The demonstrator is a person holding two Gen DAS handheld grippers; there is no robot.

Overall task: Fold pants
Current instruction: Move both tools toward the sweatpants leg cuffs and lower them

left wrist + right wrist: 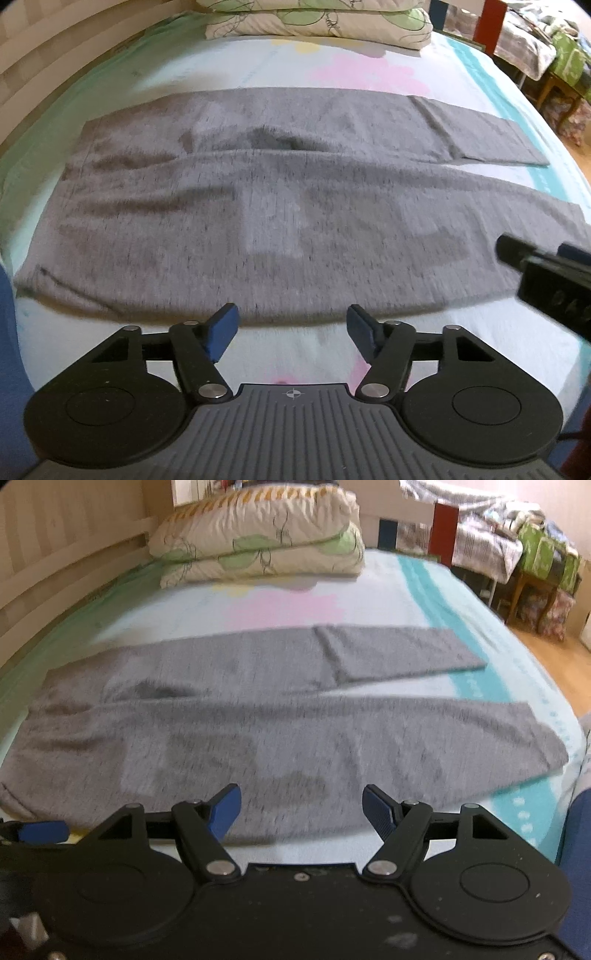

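Note:
Grey pants (288, 206) lie flat across the bed, waistband at the left, both legs running to the right; they also show in the right wrist view (280, 738). The far leg's end is folded back on itself (399, 653). My left gripper (291, 328) is open and empty, just short of the pants' near edge. My right gripper (301, 808) is open and empty over the near edge of the near leg. The right gripper also shows at the right in the left wrist view (535, 266), beside the near leg.
The bed (295, 70) has a pastel sheet. Stacked floral pillows (258, 539) lie at its far end. A wooden wall panel (55, 554) runs along the left. A chair and piled bedding (517, 554) stand beyond the right edge, over wooden floor.

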